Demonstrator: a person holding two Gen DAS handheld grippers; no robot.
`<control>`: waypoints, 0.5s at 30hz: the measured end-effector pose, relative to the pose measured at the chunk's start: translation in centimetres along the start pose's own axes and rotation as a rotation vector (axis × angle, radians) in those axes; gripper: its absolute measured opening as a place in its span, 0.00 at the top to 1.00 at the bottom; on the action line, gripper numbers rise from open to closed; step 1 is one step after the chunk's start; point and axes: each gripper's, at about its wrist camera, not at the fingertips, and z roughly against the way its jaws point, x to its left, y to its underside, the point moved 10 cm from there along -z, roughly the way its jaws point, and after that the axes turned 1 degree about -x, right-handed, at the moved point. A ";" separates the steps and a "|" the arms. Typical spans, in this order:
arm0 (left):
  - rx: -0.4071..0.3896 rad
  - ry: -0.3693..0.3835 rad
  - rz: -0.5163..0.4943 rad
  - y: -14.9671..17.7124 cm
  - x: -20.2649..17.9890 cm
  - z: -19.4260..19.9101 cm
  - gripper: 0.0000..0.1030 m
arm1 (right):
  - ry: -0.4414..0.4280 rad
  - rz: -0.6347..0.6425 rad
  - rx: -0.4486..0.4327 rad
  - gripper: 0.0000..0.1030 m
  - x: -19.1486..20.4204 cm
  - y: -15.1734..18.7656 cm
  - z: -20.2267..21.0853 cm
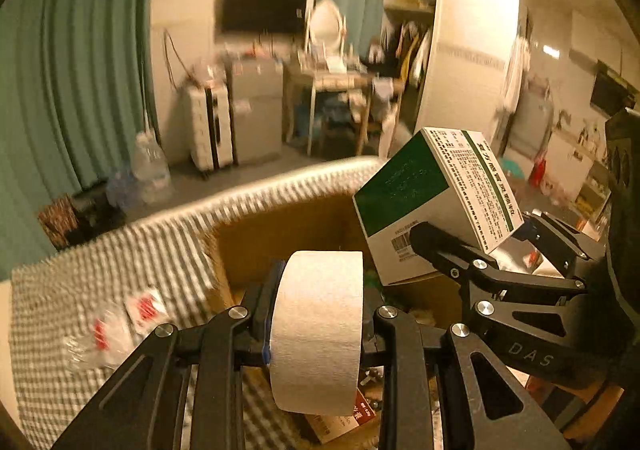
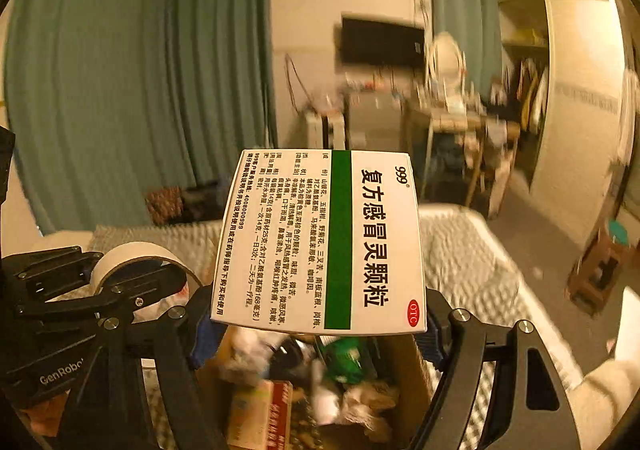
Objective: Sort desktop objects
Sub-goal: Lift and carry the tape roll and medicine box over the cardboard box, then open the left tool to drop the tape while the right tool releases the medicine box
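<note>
**Both grippers loaded above the open carton**

Our left gripper (image 1: 318,334) is closed on a roll of tape (image 1: 318,330), one finger on each flat side, so the roll stands on its edge between them. Our right gripper (image 2: 318,324) is closed on a medicine box (image 2: 320,242), white with a green stripe, gripped at its near end and pointing away from us. Both things are in the air, not resting on anything.

We judge that we are in the carrying step: two items are picked and must now go into the cardboard carton (image 2: 420,362) below. The next move calls for lowering each gripper over the carton opening and opening the fingers, one after the other, because the two grippers are close together and could knock each other.

The right wrist view shows the inside of the carton, already holding packets and crumpled things; the left wrist view shows only its brown far wall (image 1: 288,234). The left view alone shows small red and white packets (image 1: 120,326) lying on the checked cloth (image 1: 80,278) at the left, probably still to be sorted.
</note>
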 end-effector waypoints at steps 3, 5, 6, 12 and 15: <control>0.092 -0.006 0.000 1.9 -0.1 -5.3 0.73 | 0.002 -0.039 0.081 0.26 -1.7 2.3 -3.3; 0.137 -0.005 0.015 3.2 -0.2 -7.2 0.73 | 0.002 -0.057 0.137 0.26 -2.6 3.7 -5.3; 0.166 -0.006 0.027 3.7 0.1 -8.4 0.73 | 0.003 -0.052 0.160 0.26 -2.7 4.1 -6.0; 0.146 -0.033 0.053 3.8 0.7 -6.1 0.51 | 0.001 -0.044 0.128 0.22 -2.3 3.5 -5.1; 0.082 -0.060 0.037 2.4 1.3 -2.4 0.32 | 0.026 -0.045 0.057 0.13 -2.1 2.0 -2.9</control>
